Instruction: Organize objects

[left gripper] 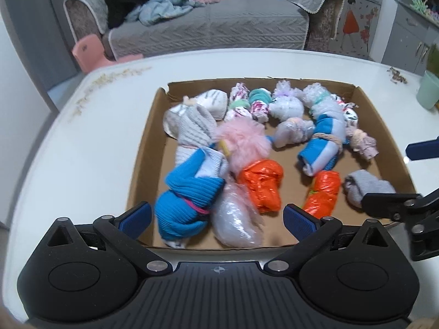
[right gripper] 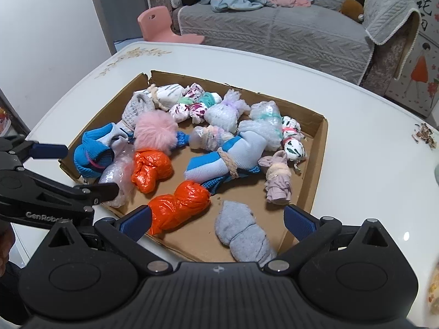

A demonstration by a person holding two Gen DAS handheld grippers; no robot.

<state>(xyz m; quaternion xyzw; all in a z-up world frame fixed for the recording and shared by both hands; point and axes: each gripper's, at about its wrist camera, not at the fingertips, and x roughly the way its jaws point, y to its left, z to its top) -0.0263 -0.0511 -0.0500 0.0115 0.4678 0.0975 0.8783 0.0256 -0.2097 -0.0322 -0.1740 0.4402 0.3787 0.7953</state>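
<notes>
The right tongs (right gripper: 216,220) are gaping wide and empty above a grey sock bundle (right gripper: 242,237) lying loose in the cardboard tray (right gripper: 319,148) on the white worktop (right gripper: 356,115). The left tongs (left gripper: 216,213) are also hanging open, gripping nothing, over a blue bundle (left gripper: 183,200).

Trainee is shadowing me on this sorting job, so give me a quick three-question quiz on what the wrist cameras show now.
1. True or false: the right gripper grips the grey rolled sock.
2. How many orange crinkled plastic bundles lie in the shallow brown cardboard tray?
3. What does the fluffy pink pompom rest against: (a) the orange bundle, (b) the tray's far wall?

Key: 1 false, jaws open, pads clear of it; 2 two; 3 a.
</notes>
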